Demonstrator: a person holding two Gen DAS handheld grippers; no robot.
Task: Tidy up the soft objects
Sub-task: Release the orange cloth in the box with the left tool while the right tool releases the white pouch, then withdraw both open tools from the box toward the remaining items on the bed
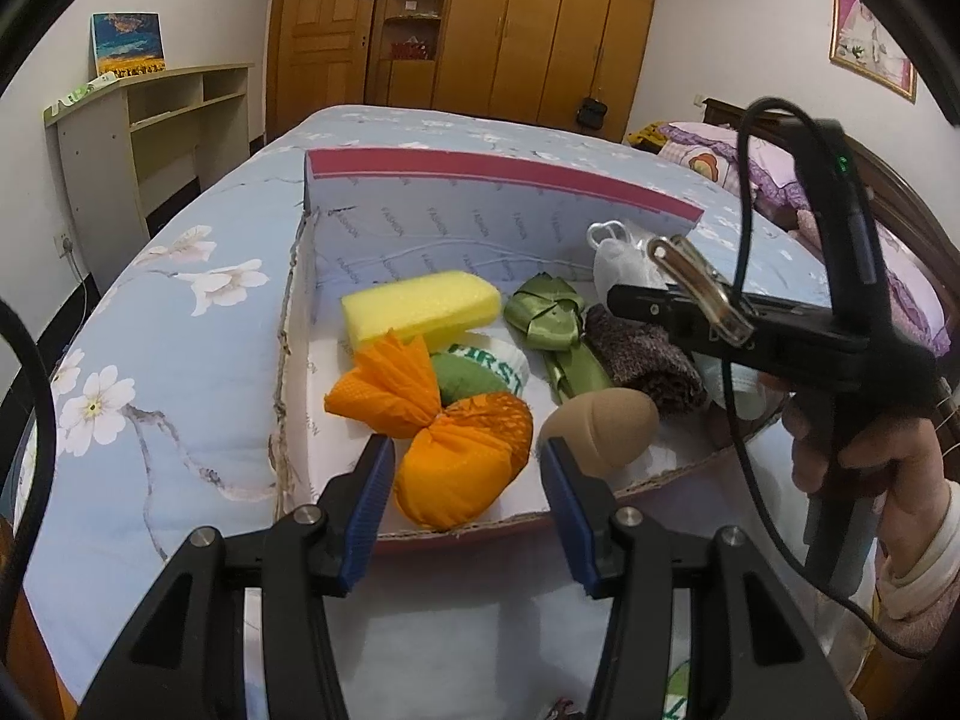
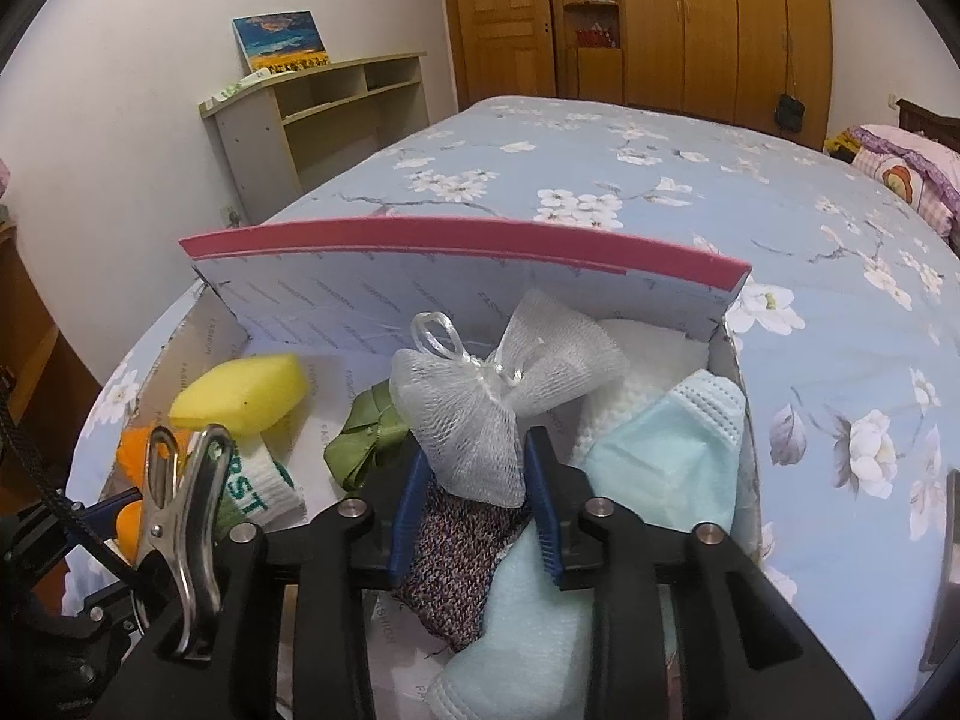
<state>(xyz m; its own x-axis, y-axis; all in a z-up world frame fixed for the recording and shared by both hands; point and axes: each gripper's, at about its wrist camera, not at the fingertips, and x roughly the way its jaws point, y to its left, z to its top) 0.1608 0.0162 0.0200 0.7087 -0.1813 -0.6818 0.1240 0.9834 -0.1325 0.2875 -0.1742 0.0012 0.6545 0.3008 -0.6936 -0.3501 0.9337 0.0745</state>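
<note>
A cardboard box (image 1: 480, 174) with a raised red-edged lid lies on the bed. In it are a yellow sponge (image 1: 420, 306), an orange mesh pouch (image 1: 462, 468), a green ribbon bow (image 1: 546, 312), a beige egg-shaped sponge (image 1: 606, 420), a lettered sock (image 1: 498, 360) and a brown knitted cloth (image 1: 642, 354). My left gripper (image 1: 465, 456) hovers open over the box's near edge, nothing between its pads. My right gripper (image 2: 477, 450) stands open around a white mesh pouch (image 2: 474, 408), which rests on the knitted cloth (image 2: 456, 546) beside pale blue face masks (image 2: 660, 456).
The bed's blue floral cover (image 2: 720, 192) spreads wide to the right of and beyond the box. A beige shelf unit (image 1: 138, 120) stands by the left wall, with wooden wardrobes (image 1: 540, 24) behind. Pillows (image 2: 900, 174) lie at the far right. A hand (image 1: 870, 456) holds the right tool.
</note>
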